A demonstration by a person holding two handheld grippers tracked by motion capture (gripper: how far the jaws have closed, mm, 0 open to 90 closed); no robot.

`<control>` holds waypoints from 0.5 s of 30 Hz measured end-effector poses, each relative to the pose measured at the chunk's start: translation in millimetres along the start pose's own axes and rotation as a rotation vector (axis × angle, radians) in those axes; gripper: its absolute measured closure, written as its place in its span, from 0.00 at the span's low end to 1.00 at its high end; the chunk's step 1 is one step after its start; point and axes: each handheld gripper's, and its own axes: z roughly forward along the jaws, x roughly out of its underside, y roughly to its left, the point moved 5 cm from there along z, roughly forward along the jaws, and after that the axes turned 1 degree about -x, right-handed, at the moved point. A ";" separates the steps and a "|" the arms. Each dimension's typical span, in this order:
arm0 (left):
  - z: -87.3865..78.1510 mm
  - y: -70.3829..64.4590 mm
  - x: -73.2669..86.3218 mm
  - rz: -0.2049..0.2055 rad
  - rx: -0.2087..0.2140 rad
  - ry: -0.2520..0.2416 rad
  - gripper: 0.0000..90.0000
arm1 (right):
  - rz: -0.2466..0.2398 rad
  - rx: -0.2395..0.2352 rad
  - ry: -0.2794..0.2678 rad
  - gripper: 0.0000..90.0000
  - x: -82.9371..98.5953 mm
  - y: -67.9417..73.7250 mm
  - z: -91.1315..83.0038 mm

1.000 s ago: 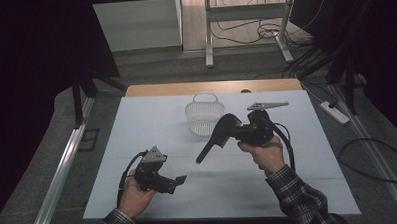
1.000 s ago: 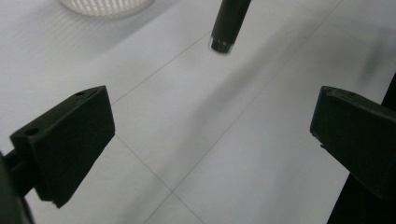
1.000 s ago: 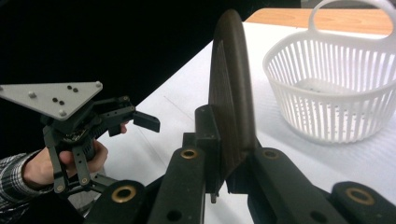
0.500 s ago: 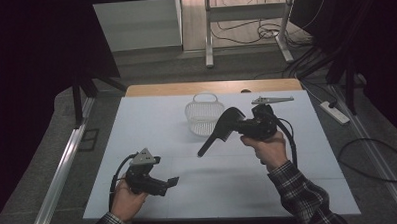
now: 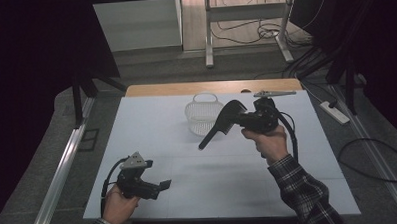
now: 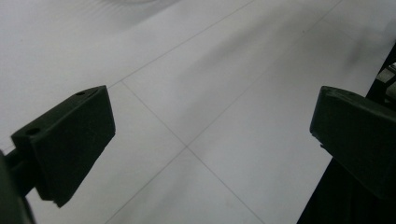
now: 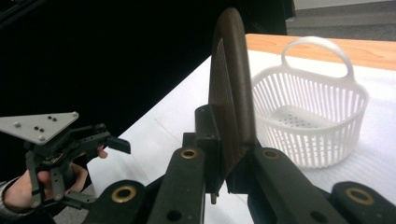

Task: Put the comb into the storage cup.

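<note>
Right now our right gripper [image 5: 237, 121] has its jaws clamped on a dark comb-like tool [image 5: 222, 122], holding it above the table [image 5: 152, 123] just beside the white basket [image 5: 202, 117]. Our left gripper [image 5: 161, 186], jaws wide apart, hovers near the table's front edge.

Right gripper [image 7: 227, 179] clamps dark spatula [image 7: 231, 93] beside basket [image 7: 310, 119].

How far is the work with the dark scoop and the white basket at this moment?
Done: the right gripper has the dark scoop clamped and lifted off the table. In hand: the scoop hangs beside the white basket, whose floor looks empty. Left: probably putting it inside. The left gripper waits open.
</note>
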 end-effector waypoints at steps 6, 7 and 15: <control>-6.0 1.9 5.2 -0.013 0.008 -0.012 0.00 | -0.003 0.014 -0.008 0.96 -5.6 -3.8 -0.5; -6.0 1.9 5.2 -0.013 0.008 -0.012 0.00 | -0.003 0.014 -0.008 0.96 -5.6 -3.8 -0.5; -13.5 5.1 11.7 -0.029 0.004 -0.019 0.00 | -0.004 0.029 -0.015 0.96 -12.7 -7.9 0.5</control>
